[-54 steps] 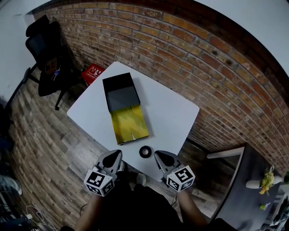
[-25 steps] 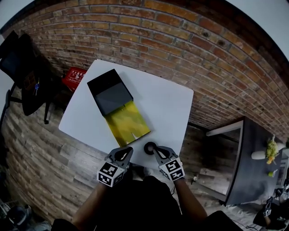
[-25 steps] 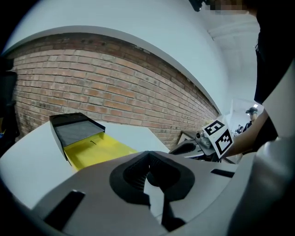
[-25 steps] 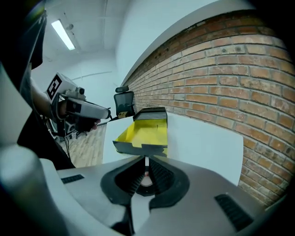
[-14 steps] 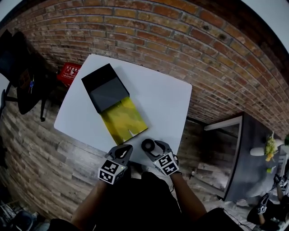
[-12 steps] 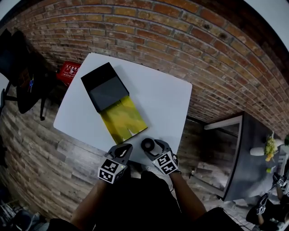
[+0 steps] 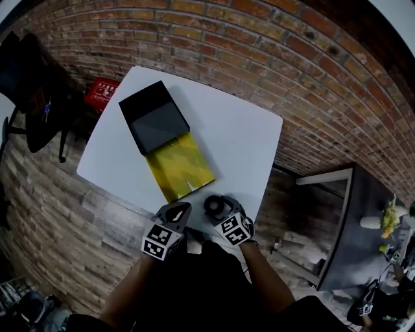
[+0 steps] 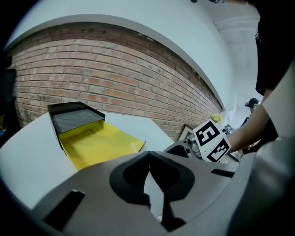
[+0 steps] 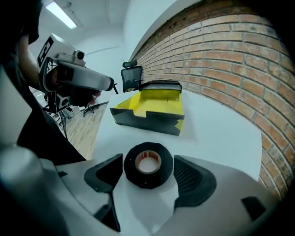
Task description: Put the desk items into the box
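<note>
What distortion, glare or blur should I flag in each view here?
Head view: heavy fisheye bows the brick wall. Left gripper view: wall curves, yellow box sharp. Right gripper view: tape roll sharp, ceiling lamp glares, edges vignetted.

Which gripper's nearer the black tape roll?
Right. The right gripper, jaws just opened, straddles the tape roll without gripping it; the left gripper, shut and empty, sits left of it at the table edge.
</note>
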`<state>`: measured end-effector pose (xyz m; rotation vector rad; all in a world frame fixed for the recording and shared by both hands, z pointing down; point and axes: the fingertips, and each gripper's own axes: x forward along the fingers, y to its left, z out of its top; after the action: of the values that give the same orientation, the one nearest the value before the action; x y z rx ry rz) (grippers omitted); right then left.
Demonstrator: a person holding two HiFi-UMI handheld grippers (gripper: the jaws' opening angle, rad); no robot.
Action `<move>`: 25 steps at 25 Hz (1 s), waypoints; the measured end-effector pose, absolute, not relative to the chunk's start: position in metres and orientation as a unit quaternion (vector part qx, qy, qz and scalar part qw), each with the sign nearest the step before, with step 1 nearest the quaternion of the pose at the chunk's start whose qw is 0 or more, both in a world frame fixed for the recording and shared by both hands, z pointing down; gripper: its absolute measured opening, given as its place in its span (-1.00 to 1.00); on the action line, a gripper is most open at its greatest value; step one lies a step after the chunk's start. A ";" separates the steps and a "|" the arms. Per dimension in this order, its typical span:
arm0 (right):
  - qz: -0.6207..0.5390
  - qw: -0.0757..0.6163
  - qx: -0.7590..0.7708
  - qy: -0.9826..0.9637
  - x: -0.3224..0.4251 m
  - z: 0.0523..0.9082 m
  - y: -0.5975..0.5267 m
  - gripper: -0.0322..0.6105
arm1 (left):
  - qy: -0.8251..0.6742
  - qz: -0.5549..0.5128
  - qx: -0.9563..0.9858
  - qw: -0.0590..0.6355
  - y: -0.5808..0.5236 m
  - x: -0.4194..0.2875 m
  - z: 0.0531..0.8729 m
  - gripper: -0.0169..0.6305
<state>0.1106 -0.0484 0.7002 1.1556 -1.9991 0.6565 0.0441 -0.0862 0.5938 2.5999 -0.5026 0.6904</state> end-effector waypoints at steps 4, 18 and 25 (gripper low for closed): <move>0.259 0.363 0.445 -0.777 0.110 0.705 -0.050 0.13 | -0.186 0.251 0.928 0.202 -0.087 0.045 0.599 -0.91; 0.249 0.378 0.422 -0.786 0.106 0.710 -0.055 0.14 | -0.200 0.251 0.923 0.211 -0.092 0.054 0.607 -0.91; 0.245 0.354 0.430 -0.793 0.109 0.697 -0.059 0.14 | -0.209 0.241 0.924 0.210 -0.098 0.054 0.601 -0.91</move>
<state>0.1088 -0.0594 0.6969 1.1122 -2.0508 0.6339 0.0536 -0.0977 0.6009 2.5686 -0.5822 0.6706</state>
